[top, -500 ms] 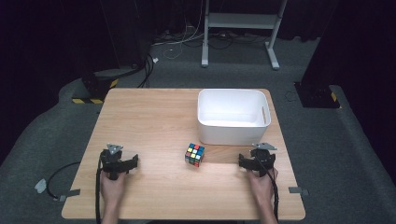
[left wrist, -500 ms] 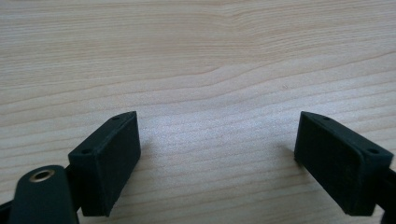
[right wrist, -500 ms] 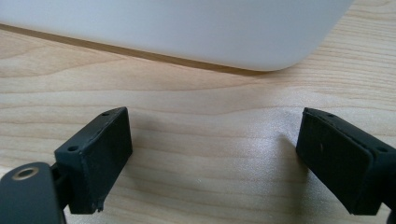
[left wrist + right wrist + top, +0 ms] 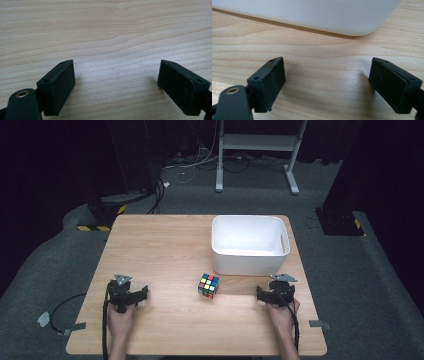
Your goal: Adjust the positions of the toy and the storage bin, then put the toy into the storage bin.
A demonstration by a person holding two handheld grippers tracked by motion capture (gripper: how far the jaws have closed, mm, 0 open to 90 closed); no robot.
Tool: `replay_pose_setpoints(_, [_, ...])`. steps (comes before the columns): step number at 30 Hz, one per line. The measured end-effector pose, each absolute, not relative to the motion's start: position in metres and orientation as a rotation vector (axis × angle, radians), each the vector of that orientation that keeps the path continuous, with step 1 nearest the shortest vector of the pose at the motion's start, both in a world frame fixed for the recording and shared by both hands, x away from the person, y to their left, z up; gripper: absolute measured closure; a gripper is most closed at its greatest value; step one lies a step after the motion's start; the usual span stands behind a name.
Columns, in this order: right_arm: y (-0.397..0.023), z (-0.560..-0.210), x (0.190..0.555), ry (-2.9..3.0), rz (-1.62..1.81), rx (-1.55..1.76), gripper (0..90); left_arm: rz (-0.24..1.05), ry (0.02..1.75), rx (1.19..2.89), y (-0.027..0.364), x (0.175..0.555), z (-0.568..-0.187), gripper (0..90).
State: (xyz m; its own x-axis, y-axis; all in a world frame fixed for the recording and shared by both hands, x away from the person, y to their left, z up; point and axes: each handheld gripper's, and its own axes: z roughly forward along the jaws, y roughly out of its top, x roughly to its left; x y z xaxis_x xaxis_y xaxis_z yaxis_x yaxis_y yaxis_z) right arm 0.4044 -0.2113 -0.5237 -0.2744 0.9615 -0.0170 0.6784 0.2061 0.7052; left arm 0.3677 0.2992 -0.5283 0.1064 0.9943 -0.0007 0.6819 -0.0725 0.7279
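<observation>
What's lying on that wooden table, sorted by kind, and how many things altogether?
Multicoloured puzzle cube: 1
White rectangular plastic bin: 1
Black handheld grippers, jaws open with nothing between them: 2, the left gripper and the right gripper
Total: 4

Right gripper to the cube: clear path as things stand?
Probably yes. The right gripper rests open and empty on the table, with bare wood between it and the cube. The bin sits behind that line, not across it.
</observation>
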Motion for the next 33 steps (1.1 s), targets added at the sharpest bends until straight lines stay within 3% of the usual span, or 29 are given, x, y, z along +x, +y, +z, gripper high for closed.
replay_pose_setpoints(33, [-0.193,-0.519,0.369,2.086,0.928,1.421,15.4,0.705,1.633,1.818,0.299,0.368,-0.528,14.5])
